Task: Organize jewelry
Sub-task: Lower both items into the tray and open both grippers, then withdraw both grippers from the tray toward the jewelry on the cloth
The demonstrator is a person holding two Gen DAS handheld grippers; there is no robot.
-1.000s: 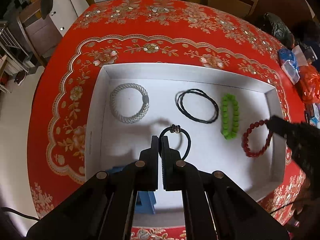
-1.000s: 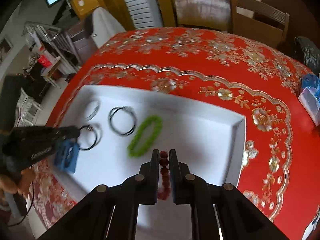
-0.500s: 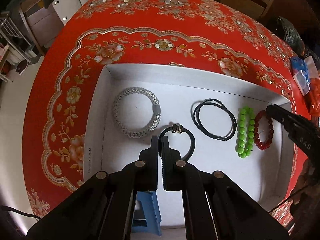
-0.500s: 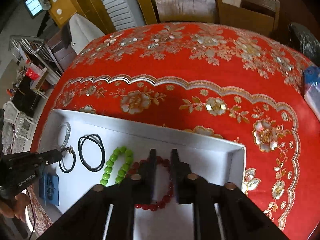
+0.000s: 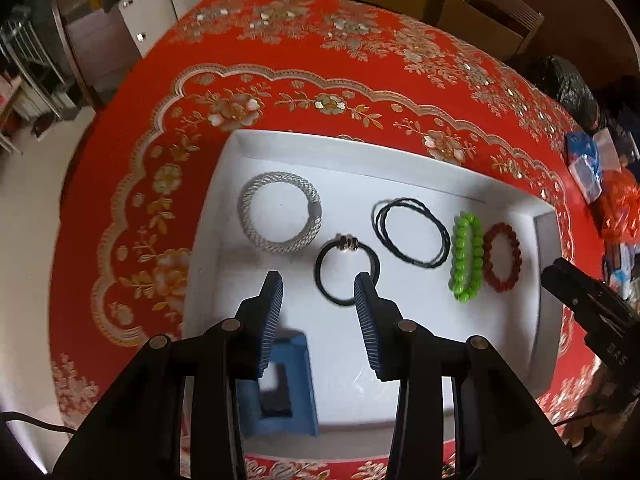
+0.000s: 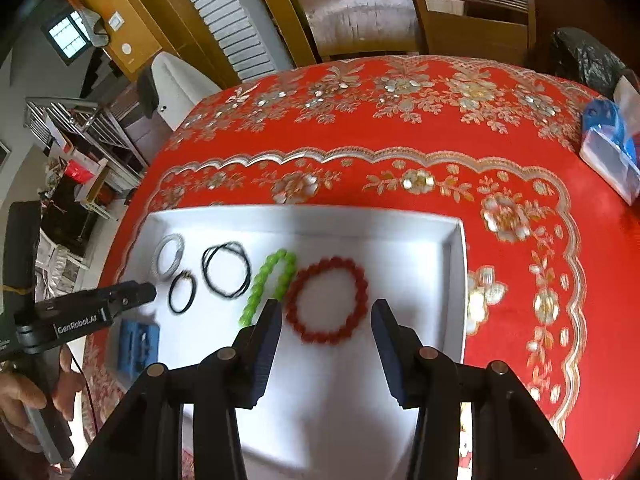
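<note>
Left claw (image 5: 318, 286) spread, right claw (image 6: 326, 312) spread, round beaded red bracelet (image 6: 327, 300), white tray (image 6: 454, 280)

Round table under a red tablecloth (image 6: 400, 128) with gold floral pattern. Two wooden chairs (image 6: 472, 20) at far edge. White radiator (image 6: 224, 16) against yellow wall. Metal rack (image 6: 76, 124) at left. Small window (image 6: 70, 36) upper left, daylight. Pale floor (image 5: 24, 208).
</note>
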